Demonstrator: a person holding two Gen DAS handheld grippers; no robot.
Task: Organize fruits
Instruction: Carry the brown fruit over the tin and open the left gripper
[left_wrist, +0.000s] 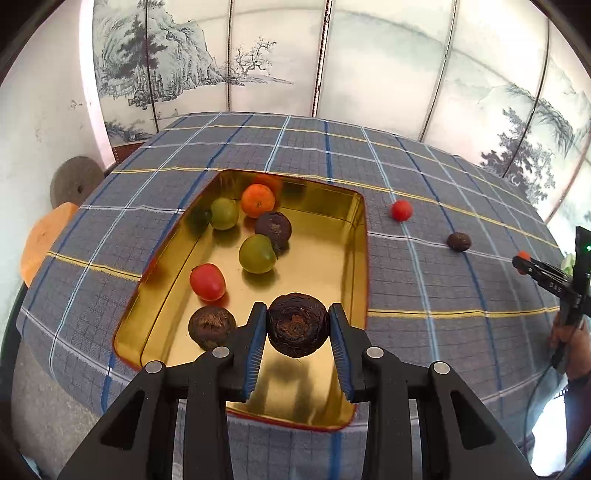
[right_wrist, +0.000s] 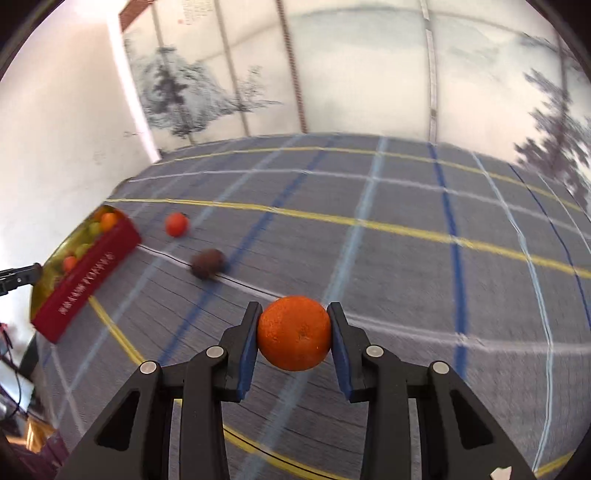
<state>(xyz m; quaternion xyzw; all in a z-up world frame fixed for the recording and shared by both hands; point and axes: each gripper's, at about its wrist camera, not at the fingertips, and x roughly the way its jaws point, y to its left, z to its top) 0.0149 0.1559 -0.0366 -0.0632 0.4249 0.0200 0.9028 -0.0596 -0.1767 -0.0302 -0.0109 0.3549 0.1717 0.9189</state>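
Observation:
My left gripper (left_wrist: 297, 325) is shut on a dark brown wrinkled fruit (left_wrist: 297, 324), held above the near end of a gold tin tray (left_wrist: 325, 258). The tray holds an orange (left_wrist: 258, 200), two green fruits (left_wrist: 257, 253), a red fruit (left_wrist: 207, 281) and two more dark fruits (left_wrist: 211, 327). My right gripper (right_wrist: 294, 334) is shut on an orange (right_wrist: 294, 333), held above the checked cloth. It also shows at the right edge of the left wrist view (left_wrist: 524, 263). A red fruit (left_wrist: 401, 210) and a dark fruit (left_wrist: 458, 242) lie loose on the cloth.
The round table has a blue-grey checked cloth (left_wrist: 424, 177). The tray's red outer wall (right_wrist: 86, 280) shows at the left of the right wrist view, with the loose red fruit (right_wrist: 176, 224) and dark fruit (right_wrist: 208, 263) beside it. A painted folding screen (left_wrist: 332, 55) stands behind.

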